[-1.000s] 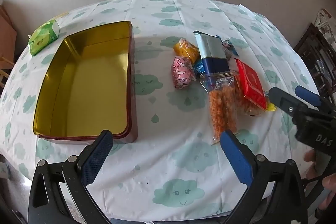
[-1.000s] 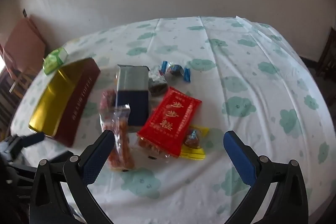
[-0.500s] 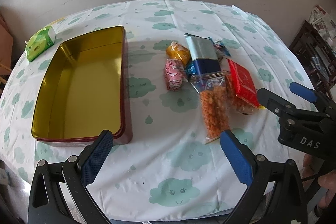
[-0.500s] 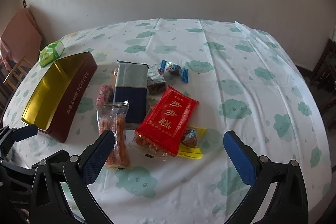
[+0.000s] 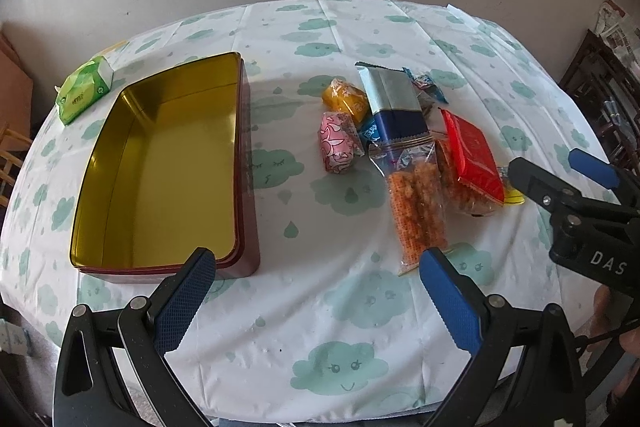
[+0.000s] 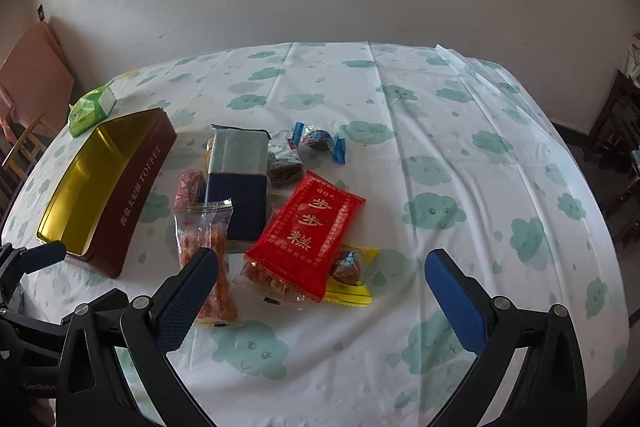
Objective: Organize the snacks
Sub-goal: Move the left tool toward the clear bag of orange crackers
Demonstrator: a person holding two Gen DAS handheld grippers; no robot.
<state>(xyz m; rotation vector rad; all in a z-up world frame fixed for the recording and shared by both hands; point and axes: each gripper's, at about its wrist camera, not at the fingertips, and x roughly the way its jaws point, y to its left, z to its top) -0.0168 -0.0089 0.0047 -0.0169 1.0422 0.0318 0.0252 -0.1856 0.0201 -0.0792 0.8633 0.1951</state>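
Task at outset: the open tin (image 5: 160, 163) holds nothing, all snacks (image 6: 276, 211) lie heaped on the cloud-print tablecloth (image 5: 328, 307) just beside it, and left gripper (image 5: 316, 291) and right gripper (image 6: 320, 291) hover spread wide, empty.

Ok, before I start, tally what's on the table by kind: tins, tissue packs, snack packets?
Open gold-lined maroon tin: 1
Green tissue pack: 1
Wrapped snack packets: 9 visible, though the overlapping heap may hide more
Total: 11
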